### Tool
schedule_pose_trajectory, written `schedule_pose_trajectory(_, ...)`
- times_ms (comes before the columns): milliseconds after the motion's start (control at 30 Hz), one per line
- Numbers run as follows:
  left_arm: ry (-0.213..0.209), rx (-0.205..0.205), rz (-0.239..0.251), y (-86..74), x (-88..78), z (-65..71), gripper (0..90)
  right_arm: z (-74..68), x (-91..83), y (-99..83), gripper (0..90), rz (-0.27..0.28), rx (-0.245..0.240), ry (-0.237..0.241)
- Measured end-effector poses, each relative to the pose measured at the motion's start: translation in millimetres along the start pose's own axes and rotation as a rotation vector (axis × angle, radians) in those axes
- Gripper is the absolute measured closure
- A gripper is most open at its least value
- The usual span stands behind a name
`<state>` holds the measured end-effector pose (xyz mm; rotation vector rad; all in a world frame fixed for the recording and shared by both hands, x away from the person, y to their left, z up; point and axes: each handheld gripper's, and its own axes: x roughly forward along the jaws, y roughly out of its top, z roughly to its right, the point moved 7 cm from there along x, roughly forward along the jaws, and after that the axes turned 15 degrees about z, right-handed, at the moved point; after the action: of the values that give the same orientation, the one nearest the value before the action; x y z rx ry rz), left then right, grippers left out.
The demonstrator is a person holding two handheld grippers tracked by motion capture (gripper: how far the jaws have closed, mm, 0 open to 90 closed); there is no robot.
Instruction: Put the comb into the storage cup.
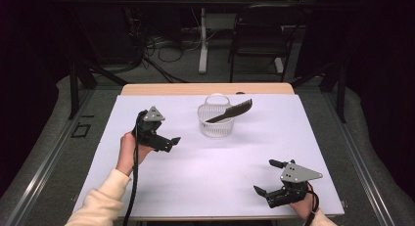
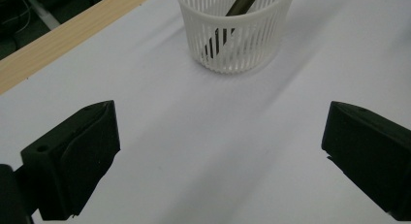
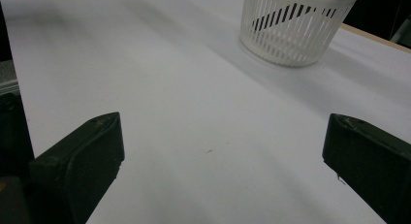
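Seen from above: a white slatted basket (image 1: 216, 121) just above the middle of the frame, standing on a white sheet (image 1: 205, 177) spread across a wooden table (image 1: 205, 88). Leaning inside the basket, a dark comb (image 1: 230, 111), lower end down in the basket, toothed end poking over the rim toward the upper right.

Left of centre, the left gripper (image 1: 171, 143) held in a hand (image 1: 128, 152) with a cream sleeve (image 1: 100, 204), jaws spread apart and empty, aimed toward the basket but well apart from it. At the lower right of the frame, the right gripper (image 1: 268, 177), grey plate on top, jaws likewise released and holding nothing, near the sheet's lower edge.

In the left gripper view: two black jaws at the lower corners, wide apart over bare sheet, basket at the top centre with the comb's dark shaft showing through the slats, a strip of wooden table edge in the upper left.

In the right gripper view: jaws again parted at the lower corners, basket in the upper right.

Behind the table, top of the high view: a dark chair (image 1: 259, 37) and loose cables (image 1: 166, 47) on the floor.
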<state>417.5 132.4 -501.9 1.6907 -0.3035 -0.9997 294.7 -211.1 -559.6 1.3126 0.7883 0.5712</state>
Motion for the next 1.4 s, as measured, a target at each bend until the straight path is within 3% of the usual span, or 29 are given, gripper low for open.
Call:
schedule_pose_trajectory(367,0.013,-0.011,-0.016,-20.3,-12.9,2.7,0.1,0.0,0.3,0.0,0.8,-0.002,0.001,-0.001)
schedule_pose_trajectory(667,0.05,-0.013,-0.01,-34.9,-23.9,2.3,0.1,-0.2,0.8,-0.2,0.8,-0.004,0.007,0.007)
schedule_pose_trajectory(900,0.079,-0.046,-0.021,-53.9,-32.9,-0.8,0.1,-0.9,1.2,-0.4,0.8,-0.007,0.006,0.008)
schedule_pose_trajectory(1400,0.103,-0.058,-0.056,-86.4,-47.4,11.0,0.0,-0.8,1.3,-0.4,0.8,-0.008,0.005,0.007)
